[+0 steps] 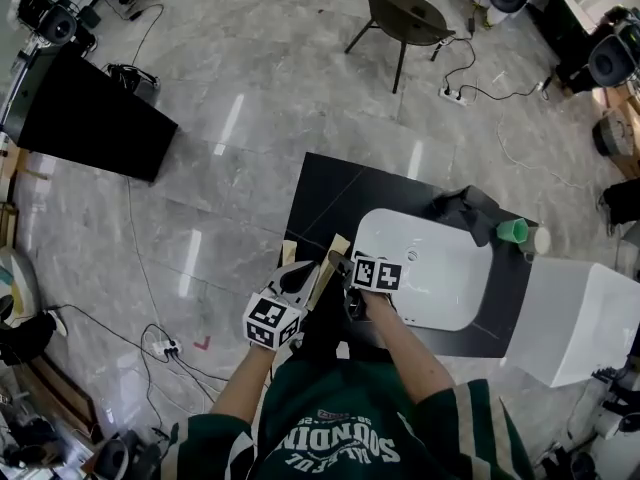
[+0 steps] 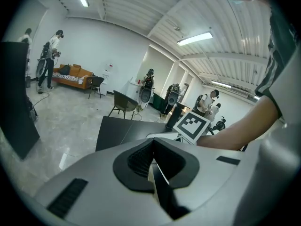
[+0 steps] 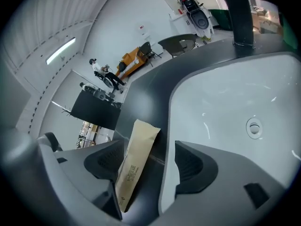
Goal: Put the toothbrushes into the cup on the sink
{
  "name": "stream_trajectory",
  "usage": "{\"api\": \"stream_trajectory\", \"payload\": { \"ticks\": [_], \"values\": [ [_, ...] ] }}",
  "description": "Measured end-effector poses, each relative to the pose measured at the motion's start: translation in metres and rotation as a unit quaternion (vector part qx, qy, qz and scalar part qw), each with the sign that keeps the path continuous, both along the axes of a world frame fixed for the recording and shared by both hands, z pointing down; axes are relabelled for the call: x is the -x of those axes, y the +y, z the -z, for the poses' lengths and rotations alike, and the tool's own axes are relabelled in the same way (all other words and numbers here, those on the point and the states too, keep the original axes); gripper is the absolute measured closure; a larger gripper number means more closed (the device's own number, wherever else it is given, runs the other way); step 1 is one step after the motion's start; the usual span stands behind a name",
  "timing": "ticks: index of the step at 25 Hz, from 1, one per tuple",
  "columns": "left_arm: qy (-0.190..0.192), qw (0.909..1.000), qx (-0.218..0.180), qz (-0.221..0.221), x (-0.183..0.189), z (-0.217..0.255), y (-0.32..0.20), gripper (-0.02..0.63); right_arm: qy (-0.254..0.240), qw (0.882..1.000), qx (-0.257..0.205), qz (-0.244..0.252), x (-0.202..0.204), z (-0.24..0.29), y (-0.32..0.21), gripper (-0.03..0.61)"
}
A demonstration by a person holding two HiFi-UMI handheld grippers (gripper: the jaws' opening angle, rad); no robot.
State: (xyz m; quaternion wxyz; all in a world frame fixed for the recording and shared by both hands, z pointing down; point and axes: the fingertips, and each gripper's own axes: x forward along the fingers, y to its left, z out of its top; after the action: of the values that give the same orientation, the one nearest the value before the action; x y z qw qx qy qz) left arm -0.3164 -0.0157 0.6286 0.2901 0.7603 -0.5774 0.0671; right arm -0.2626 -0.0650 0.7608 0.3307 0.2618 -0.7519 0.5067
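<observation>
Lying flat on the black counter (image 1: 330,193), just beside the left rim of the white sink (image 3: 225,102): one wrapped toothbrush (image 3: 136,159) in a tan paper sleeve. Astride it, the right gripper (image 3: 149,163), jaws spread wide, the sleeve near one pad, neither pad pressing it. At the counter's left edge, a second wrapped toothbrush (image 1: 288,252), its end showing just ahead of the left gripper (image 2: 153,147); whether it is held or lying cannot be told. Jaws of the left gripper pressed together, a thin pale sliver in the seam, not identifiable. At the counter's far right end, past the sink, the green cup (image 1: 513,231), upright, well apart from both toothbrushes. Near the cup, a black tap (image 1: 465,208). On the grey floor beyond, a dark chair (image 1: 405,18).
</observation>
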Motion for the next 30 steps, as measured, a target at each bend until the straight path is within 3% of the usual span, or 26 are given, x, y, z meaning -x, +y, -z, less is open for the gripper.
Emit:
{"api": "stream_trajectory", "payload": {
  "ticks": [12,17,19,21,22,30],
  "values": [
    [0.004,0.9996,0.013,-0.023,-0.004,-0.011,0.002,0.603,0.021,0.999,0.017,0.033,0.007,-0.026,-0.001,0.262],
    [0.000,0.9992,0.014,-0.037,-0.007,-0.012,0.004,0.603,-0.007,0.997,0.067,0.050,0.001,-0.025,0.000,0.267],
    [-0.008,0.9988,0.014,-0.046,-0.009,-0.012,0.006,0.603,-0.021,0.994,0.095,0.047,-0.004,-0.023,0.003,0.305],
    [-0.008,0.9985,0.013,-0.052,-0.012,-0.011,0.006,0.603,-0.042,0.992,0.117,0.032,-0.008,-0.019,0.001,0.403],
    [-0.008,0.9985,0.013,-0.053,-0.013,-0.011,0.007,0.603,-0.052,0.990,0.127,0.024,-0.011,-0.017,0.001,0.419],
    [-0.004,0.9973,0.004,-0.073,-0.023,-0.003,0.004,0.603,-0.110,0.984,0.141,-0.007,-0.026,0.012,-0.006,0.459]
  ]
}}
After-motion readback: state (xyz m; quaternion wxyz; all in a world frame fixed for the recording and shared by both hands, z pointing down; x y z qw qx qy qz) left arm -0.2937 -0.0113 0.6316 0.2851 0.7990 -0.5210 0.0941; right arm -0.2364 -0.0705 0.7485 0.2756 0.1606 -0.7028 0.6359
